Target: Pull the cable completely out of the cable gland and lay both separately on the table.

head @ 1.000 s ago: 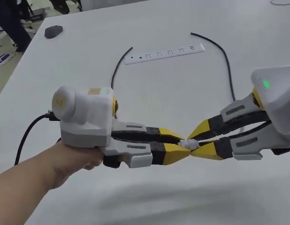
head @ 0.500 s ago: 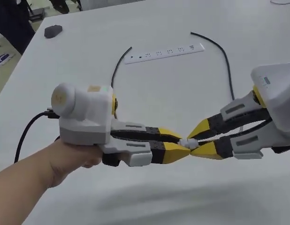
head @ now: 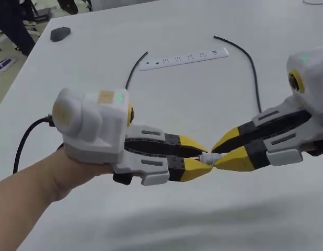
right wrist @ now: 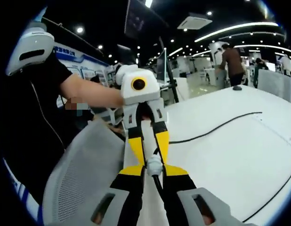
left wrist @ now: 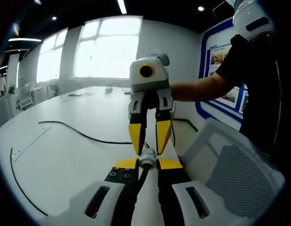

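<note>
A small white cable gland (head: 207,157) hangs in the air between two yellow-tipped grippers that meet tip to tip. My left gripper (head: 201,160) comes in from the left and is shut on the gland (left wrist: 147,158). From the right, my right gripper (head: 217,156) is shut on the black cable (right wrist: 158,182) right at the gland (right wrist: 154,165). The cable (head: 253,68) trails back behind that gripper and across the white table (head: 177,99). In the left gripper view the right gripper (left wrist: 148,142) points down at my left gripper (left wrist: 147,165). The right gripper view has the left gripper (right wrist: 150,154) facing my right gripper (right wrist: 154,169).
A white power strip (head: 185,58) with a thin black cord (head: 131,76) lies at the back of the table. A dark small object (head: 59,34) sits at the far left corner. A grey mesh chair (left wrist: 235,165) stands by the table's near edge. A person (right wrist: 232,61) stands far off.
Both grippers stay tip to tip on the gland. The pair has shifted slightly, and the right gripper's body sits a little higher in the view. Gland and cable have not visibly separated.
</note>
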`<state>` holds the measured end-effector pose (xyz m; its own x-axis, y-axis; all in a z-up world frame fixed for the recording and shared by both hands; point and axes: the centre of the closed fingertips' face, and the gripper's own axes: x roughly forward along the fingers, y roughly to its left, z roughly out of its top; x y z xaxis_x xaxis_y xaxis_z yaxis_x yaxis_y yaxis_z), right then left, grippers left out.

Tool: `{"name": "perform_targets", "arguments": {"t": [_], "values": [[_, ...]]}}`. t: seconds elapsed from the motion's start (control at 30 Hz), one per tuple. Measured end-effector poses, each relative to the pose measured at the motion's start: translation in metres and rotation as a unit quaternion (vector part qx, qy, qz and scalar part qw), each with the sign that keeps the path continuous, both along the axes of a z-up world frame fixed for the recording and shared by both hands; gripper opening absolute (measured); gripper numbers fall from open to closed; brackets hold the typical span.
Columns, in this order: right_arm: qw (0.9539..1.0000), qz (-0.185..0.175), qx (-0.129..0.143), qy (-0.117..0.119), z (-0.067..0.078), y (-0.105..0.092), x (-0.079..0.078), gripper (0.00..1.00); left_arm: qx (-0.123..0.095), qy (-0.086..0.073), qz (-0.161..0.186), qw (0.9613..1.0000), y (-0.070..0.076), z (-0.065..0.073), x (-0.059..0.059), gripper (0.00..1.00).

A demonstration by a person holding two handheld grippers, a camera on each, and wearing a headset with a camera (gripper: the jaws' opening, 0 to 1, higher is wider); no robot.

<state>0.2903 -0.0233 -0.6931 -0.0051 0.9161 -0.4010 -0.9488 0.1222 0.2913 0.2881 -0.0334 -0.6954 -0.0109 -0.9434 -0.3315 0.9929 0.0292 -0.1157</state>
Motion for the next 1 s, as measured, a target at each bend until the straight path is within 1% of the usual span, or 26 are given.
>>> {"name": "perform_targets", "arguments": {"t": [0.03,0.07,0.2,0.3,0.37,0.4,0.43,0.5,0.53,0.57,0.63,0.73,0.77,0.8,0.83,0.87,0.9,0.93,0.97,1.0], "values": [[1.0,0.001,-0.001,0.001,0.0,0.0,0.0,0.09,0.001,-0.001,0.0,1.0,0.0,0.0,0.0,0.15],[1.0,0.001,-0.002,0.003,0.0,0.0,-0.001,0.09,0.004,-0.009,-0.002,1.0,0.0,0.0,0.001,0.15],[1.0,0.004,-0.005,0.003,-0.001,0.001,-0.002,0.09,0.005,-0.016,-0.004,0.9999,0.0,0.0,0.001,0.15],[0.9999,0.006,-0.013,0.008,-0.005,0.001,-0.002,0.09,0.0,-0.018,-0.001,0.9998,-0.001,0.003,0.002,0.15],[0.9998,0.007,-0.013,0.015,-0.005,0.001,-0.004,0.09,0.0,-0.02,-0.002,0.9998,-0.001,0.004,0.002,0.15],[0.9998,0.007,-0.013,0.015,-0.005,0.001,-0.004,0.09,0.001,-0.02,-0.002,0.9998,-0.001,0.003,0.002,0.15],[0.9998,0.009,-0.012,0.009,-0.004,0.001,-0.006,0.08,0.001,-0.02,-0.003,0.9998,-0.001,0.004,0.002,0.15],[0.9998,0.009,-0.014,0.01,-0.004,0.003,-0.007,0.08,0.001,-0.019,-0.003,0.9998,-0.001,0.003,0.001,0.15],[0.9998,0.01,-0.016,0.004,-0.005,0.003,-0.008,0.08,0.003,-0.019,-0.002,0.9998,0.0,0.003,0.001,0.15],[0.9997,0.013,-0.018,-0.007,-0.005,0.004,-0.008,0.08,0.003,-0.018,-0.001,0.9998,0.0,0.003,0.001,0.14],[0.9996,0.013,-0.021,-0.012,-0.005,0.004,-0.01,0.08,0.006,-0.016,0.001,0.9999,0.001,0.002,0.0,0.14],[0.9982,0.018,-0.031,-0.048,-0.005,0.005,-0.009,0.07,0.007,-0.015,0.005,0.9998,0.001,0.002,0.002,0.14],[0.9976,0.022,-0.031,-0.058,-0.004,0.005,-0.01,0.07,0.007,-0.01,0.006,0.9999,0.001,0.002,0.002,0.14],[0.9961,0.026,-0.038,-0.075,-0.005,0.005,-0.01,0.07,0.005,-0.005,0.008,0.9999,0.001,0.003,0.002,0.14],[0.9939,0.033,-0.042,-0.097,-0.005,0.005,-0.009,0.07,0.005,0.008,0.013,0.9999,0.001,0.003,0.002,0.14],[0.9922,0.035,-0.048,-0.109,-0.005,0.005,-0.011,0.06,0.006,0.006,0.012,0.9999,0.001,0.003,0.002,0.14],[0.992,0.034,-0.051,-0.11,-0.006,0.005,-0.011,0.06,0.005,0.007,0.012,0.9999,0.001,0.003,0.002,0.14],[0.9916,0.034,-0.051,-0.114,-0.006,0.005,-0.012,0.06,0.006,0.013,0.014,0.9998,0.001,0.003,0.002,0.14],[0.992,0.033,-0.05,-0.111,-0.005,0.005,-0.011,0.06,0.006,0.013,0.013,0.9998,0.001,0.003,0.002,0.14],[0.9931,0.03,-0.049,-0.103,-0.005,0.004,-0.011,0.06,0.006,0.01,0.012,0.9999,0.001,0.003,0.002,0.14]]}}
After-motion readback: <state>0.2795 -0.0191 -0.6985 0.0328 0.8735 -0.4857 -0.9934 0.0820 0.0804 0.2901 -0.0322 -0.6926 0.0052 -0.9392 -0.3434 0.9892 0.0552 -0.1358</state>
